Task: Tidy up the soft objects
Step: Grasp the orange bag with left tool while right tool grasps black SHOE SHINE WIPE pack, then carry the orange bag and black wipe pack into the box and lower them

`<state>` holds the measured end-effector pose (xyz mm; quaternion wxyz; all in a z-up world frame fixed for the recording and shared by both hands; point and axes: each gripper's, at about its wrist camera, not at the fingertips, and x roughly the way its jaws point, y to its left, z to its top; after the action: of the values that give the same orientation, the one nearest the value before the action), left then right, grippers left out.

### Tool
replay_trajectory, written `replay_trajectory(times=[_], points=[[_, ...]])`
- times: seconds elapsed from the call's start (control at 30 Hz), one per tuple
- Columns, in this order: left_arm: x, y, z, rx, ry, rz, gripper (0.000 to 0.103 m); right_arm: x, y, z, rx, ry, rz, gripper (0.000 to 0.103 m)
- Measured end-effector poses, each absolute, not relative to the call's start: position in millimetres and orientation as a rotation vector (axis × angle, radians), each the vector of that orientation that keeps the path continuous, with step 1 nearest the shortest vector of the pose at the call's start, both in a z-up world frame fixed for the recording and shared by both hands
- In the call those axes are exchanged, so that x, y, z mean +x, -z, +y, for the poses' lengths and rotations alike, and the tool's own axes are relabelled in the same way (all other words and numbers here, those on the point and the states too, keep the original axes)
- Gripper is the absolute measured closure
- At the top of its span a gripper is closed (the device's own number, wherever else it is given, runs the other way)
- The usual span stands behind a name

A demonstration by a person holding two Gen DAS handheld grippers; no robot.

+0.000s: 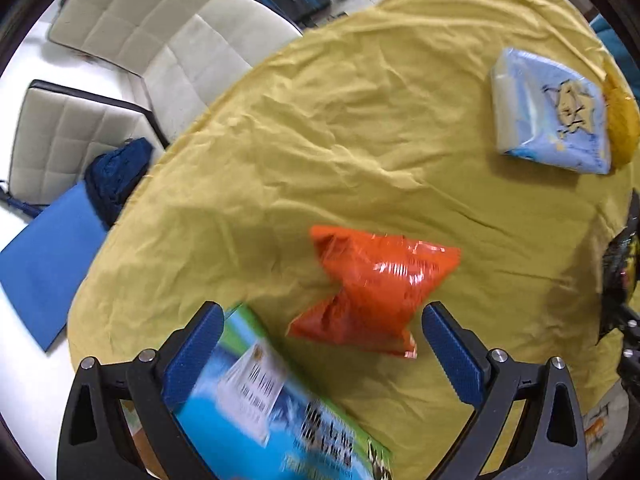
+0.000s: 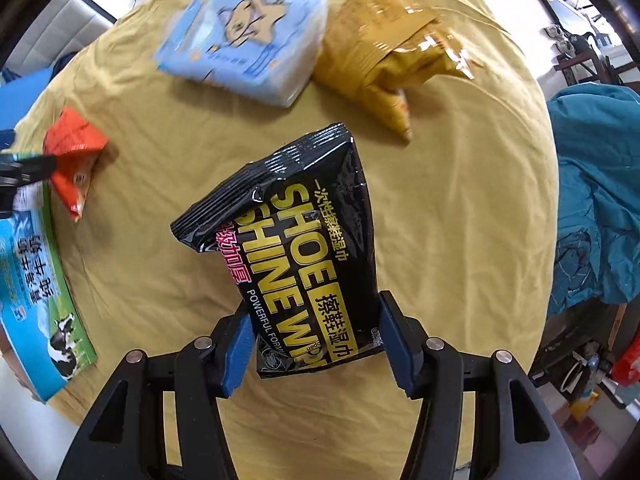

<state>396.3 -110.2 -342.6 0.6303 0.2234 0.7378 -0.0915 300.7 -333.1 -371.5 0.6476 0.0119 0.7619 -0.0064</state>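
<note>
A: The milk carton (image 1: 280,408) was blurred, its print unreadable, and the bottom edge cut it off.

B: The tissue pack (image 2: 244,40) and yellow bag (image 2: 384,52) were smeared too. The black wipes pack (image 2: 308,256) hid the bench (image 2: 460,220) beneath it.

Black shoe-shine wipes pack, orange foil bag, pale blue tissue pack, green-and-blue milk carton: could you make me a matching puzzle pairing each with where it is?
Things:
1. black shoe-shine wipes pack
2. orange foil bag
3. pale blue tissue pack
4. green-and-blue milk carton

Places:
A. lying in front of the open left claw
B. beside the golden-yellow foil bag
C. under the left claw's left finger
D. clamped in the right claw

Pairs: 1-D, 2-A, 3-B, 4-C
</note>
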Motion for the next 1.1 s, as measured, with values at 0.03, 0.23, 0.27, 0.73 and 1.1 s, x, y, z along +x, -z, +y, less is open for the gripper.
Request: replay_trajectory(times=[0.03,0.23,0.27,0.73,1.1], points=[[398.4,350.7,-111.5,0.506,0.222,1.710,0.002,302.7,370.7,-337.3,0.030,0.016,1.734,0.043],[397.8,380.8,-106.8,0.404,0.241,1.812,0.057,302.7,377.2,-351.9,0.058,0.034,1.753,0.043],[396.2,381.3,-105.7,0.360,0.248,1.821,0.059,292.7,382.7,-352.7,0.064,0.035,1.755,0.043],[293.9,362.6,-126.4,0.070,0.270,1.783,0.061,260.7,420.8,-377.0,0.218,0.066,1.796,0.043],[269.2,392.3,-119.5,0.037,0.232,1.755,0.061,240.3,443.4,-380.2,0.249,0.113,1.768,0.039]])
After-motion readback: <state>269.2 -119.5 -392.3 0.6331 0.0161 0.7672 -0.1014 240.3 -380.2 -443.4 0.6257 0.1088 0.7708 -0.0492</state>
